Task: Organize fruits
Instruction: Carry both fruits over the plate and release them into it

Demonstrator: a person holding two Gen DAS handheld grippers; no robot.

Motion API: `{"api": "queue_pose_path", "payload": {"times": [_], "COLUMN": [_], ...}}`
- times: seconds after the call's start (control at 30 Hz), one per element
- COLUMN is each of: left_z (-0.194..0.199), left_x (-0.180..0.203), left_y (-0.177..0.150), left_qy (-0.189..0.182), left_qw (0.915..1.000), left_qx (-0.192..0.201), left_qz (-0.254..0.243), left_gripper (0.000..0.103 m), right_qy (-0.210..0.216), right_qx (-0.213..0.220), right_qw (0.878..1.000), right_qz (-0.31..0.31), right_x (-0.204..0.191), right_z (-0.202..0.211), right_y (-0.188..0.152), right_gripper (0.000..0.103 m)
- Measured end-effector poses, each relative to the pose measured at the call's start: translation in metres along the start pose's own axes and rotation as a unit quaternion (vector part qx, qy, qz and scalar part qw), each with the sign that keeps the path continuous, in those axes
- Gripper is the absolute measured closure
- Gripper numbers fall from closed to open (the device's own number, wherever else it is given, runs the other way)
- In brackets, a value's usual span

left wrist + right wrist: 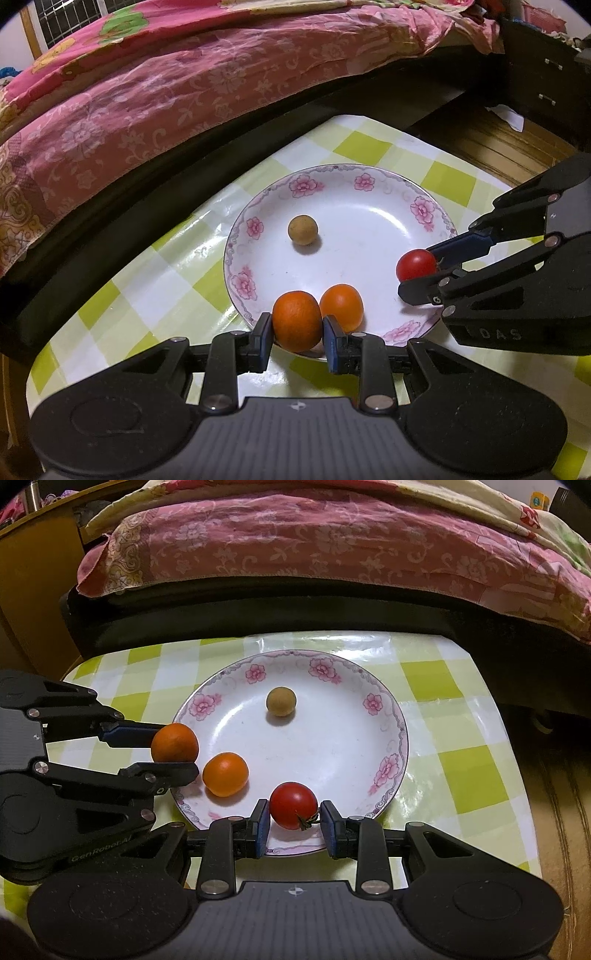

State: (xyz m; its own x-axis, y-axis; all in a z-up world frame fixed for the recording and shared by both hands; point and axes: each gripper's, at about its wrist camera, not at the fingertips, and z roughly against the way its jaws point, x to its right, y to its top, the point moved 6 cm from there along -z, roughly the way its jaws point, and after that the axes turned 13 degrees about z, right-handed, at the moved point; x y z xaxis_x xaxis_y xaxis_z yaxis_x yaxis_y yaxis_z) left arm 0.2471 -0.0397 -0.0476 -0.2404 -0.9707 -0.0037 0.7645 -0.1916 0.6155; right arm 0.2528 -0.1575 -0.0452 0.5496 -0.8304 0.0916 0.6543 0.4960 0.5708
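My left hand-held gripper point(297, 328) clamps an orange point(297, 320), my right hand-held gripper point(293, 818) a tomato point(293, 804); released over the plate point(332, 746) rim ahead, either may roll off.

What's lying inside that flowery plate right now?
Resting in the plate are a small brownish round fruit and one orange. A second orange and a red tomato are held over its rim; what's beneath them is hidden.

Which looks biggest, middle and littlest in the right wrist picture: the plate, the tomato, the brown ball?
1. plate
2. tomato
3. brown ball

The tomato is nearer the camera, so its lead over the ball is unsure.
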Motion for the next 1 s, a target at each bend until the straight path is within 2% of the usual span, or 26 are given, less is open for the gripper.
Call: {"api": "queue_pose_path", "payload": {"times": [0.43,1.0], "left_z": [-0.003,0.012], "left_x": [-0.001,-0.004], "left_y": [0.003,0.005], "left_qy": [0.000,-0.002], "left_qw": [1.0000,0.9998], "left_qx": [0.002,0.015], "left_qz": [0.009,0.013], "left_gripper": [0.066,0.066], "right_qy": [0.010,0.005], "right_qx": [0.008,0.032], "right_qw": [1.000,0.999], "right_qz": [-0.006,-0.014], "right_x": [0.001,0.004], "right_z": [-0.005,0.007], "right_y": [0.001,0.004], "right_gripper": [0.076,0.075]}}
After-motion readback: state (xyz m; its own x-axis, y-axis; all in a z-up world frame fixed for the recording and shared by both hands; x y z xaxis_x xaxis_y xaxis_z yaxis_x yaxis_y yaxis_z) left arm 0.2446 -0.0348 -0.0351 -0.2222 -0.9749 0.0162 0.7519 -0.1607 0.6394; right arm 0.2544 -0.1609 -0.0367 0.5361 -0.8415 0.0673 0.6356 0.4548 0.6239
